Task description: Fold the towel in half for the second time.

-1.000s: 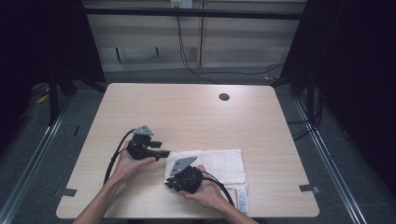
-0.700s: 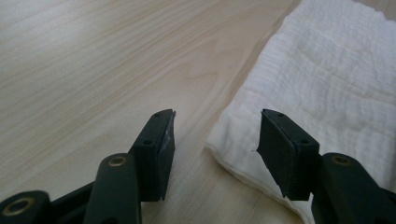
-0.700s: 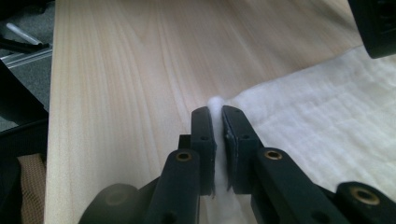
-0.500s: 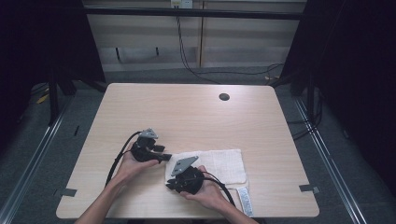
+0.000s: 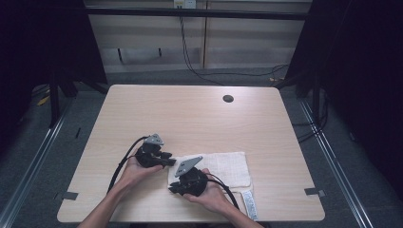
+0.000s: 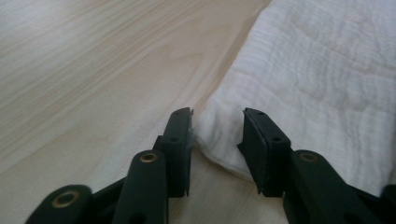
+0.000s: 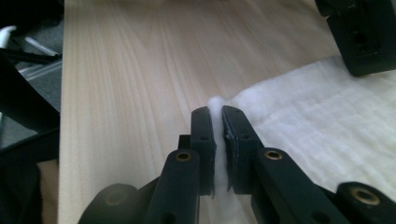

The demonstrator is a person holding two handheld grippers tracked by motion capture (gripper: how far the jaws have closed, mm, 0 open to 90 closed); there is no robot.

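White waffle-weave cloth lies near our table edge; our right gripper pinches its corner, our left gripper, jaws just closing, straddles another corner, not yet pressing.

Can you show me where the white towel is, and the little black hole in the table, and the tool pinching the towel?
white towel (image 5: 223, 166): high view, on its flat middle.
black hole (image 5: 228, 99): high view, on the round dark spot in the tabletop.
right tool (image 7: 218, 116): right gripper view, between its two tips, shut on the towel's edge.
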